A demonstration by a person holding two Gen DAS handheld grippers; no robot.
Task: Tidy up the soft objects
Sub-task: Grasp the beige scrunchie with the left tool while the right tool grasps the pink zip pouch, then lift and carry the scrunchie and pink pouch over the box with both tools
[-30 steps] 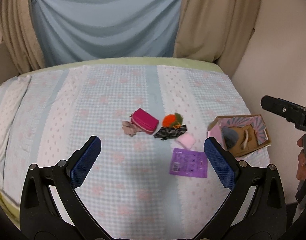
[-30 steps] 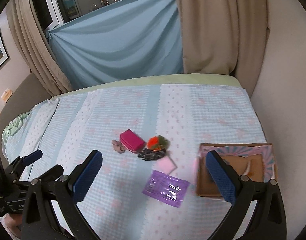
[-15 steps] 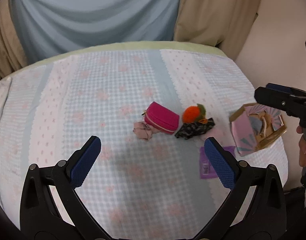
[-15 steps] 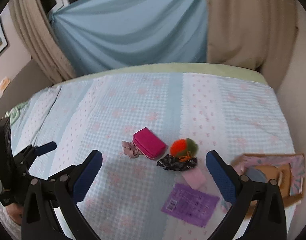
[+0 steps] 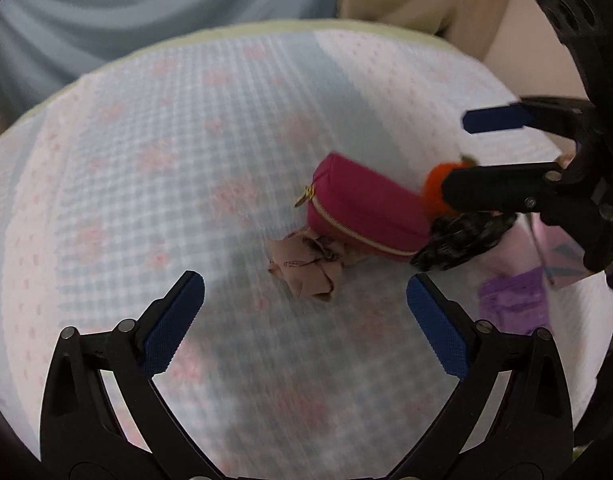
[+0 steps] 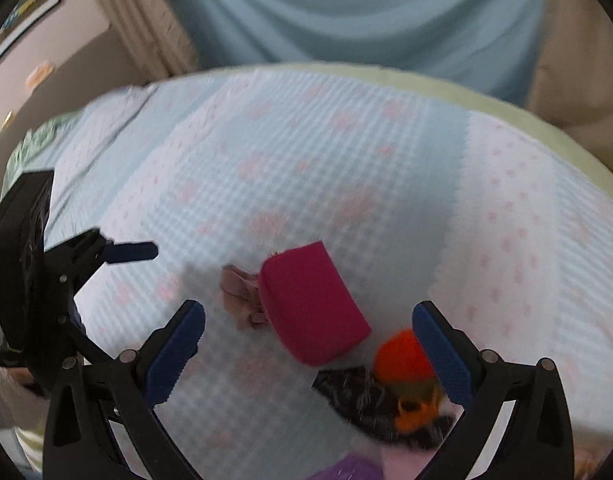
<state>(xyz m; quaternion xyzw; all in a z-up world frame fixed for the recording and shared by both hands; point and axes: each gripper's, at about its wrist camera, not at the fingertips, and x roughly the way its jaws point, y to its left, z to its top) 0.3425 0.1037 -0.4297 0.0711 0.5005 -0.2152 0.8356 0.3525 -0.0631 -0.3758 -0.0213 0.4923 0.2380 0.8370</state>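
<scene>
Counted on the bed (image 5: pixel 154 168): one magenta zip pouch (image 5: pixel 366 216), one crumpled beige cloth (image 5: pixel 306 268) touching its near side, one orange pompom (image 6: pixel 402 356) on one dark patterned cloth (image 6: pixel 358 396), one purple packet (image 5: pixel 514 304). Both tongs gaping wide, gripping nothing: left tongs (image 5: pixel 304 320) over the beige cloth, right tongs (image 6: pixel 308 348) over the pouch.

Both wrist views look down and forward, close over the bed (image 5: pixel 154 152), toward the blue curtain (image 6: pixel 346 12). The left view faces from the left of the magenta pouch (image 5: pixel 366 212), the right view from its right. Both share the pouch, the beige cloth (image 6: pixel 238 296) and the orange pompom (image 6: pixel 402 356).
</scene>
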